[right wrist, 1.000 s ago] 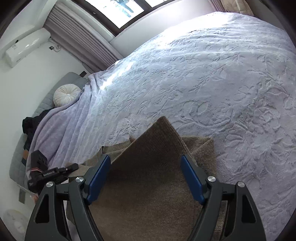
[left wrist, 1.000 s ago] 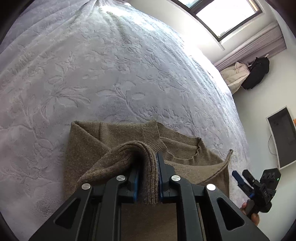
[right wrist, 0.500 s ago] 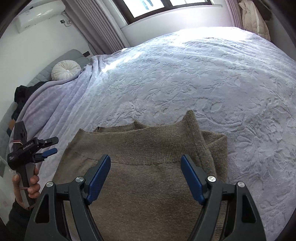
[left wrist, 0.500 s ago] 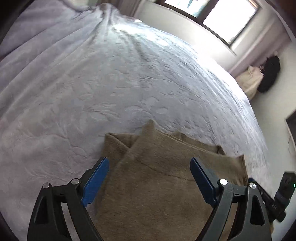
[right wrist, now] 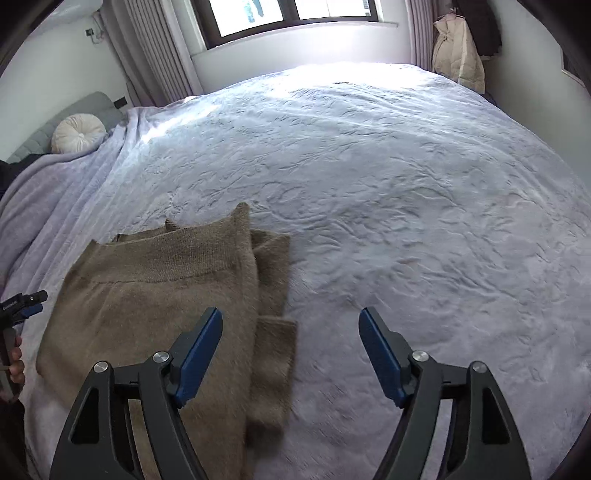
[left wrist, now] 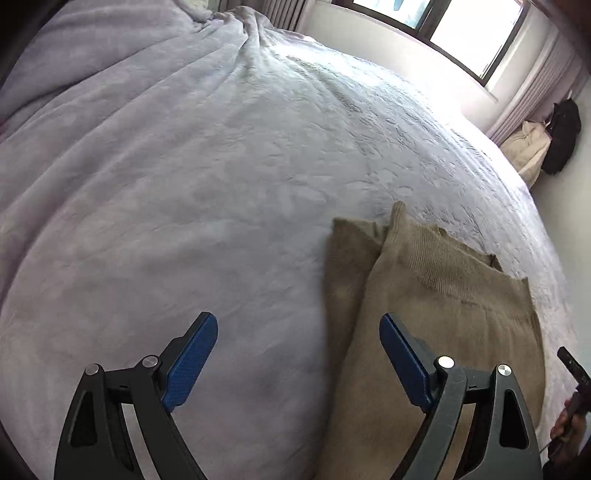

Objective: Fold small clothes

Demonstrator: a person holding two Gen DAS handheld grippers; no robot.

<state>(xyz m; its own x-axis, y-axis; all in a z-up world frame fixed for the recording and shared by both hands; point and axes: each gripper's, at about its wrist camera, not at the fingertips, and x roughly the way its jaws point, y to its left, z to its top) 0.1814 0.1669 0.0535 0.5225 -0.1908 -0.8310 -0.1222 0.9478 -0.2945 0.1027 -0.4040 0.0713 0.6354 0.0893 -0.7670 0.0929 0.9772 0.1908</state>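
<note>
A folded brown knit sweater (left wrist: pixel 436 325) lies flat on the bed, on a pale lavender bedspread (left wrist: pixel 207 177) with an embossed leaf pattern. In the left wrist view it fills the lower right of the frame, its ribbed hem band running across the top layer and a narrower folded layer showing along its left edge. In the right wrist view the same sweater (right wrist: pixel 155 295) sits in the lower left, with folded layers stepping out along its right edge.

The left gripper (left wrist: pixel 298 360) has its blue-padded fingers (left wrist: pixel 192 354) spread wide and released, with nothing between them; the right-hand finger sits in front of the sweater's left part, the left-hand one over bare bedspread. The right gripper (right wrist: pixel 290 352) is likewise spread wide and empty, its left-hand finger in front of the sweater, the other over the bedspread (right wrist: pixel 406 184).

At the far left edge of the right wrist view the left gripper (right wrist: pixel 27 302) shows small, with a hand (right wrist: pixel 14 365) below it. A round cream cushion (right wrist: pixel 77 133) rests in the upper left, against a grey headboard. A window (right wrist: pixel 291 13) sits at the top centre, and a cream jacket (right wrist: pixel 458 55) hangs in the upper right.
</note>
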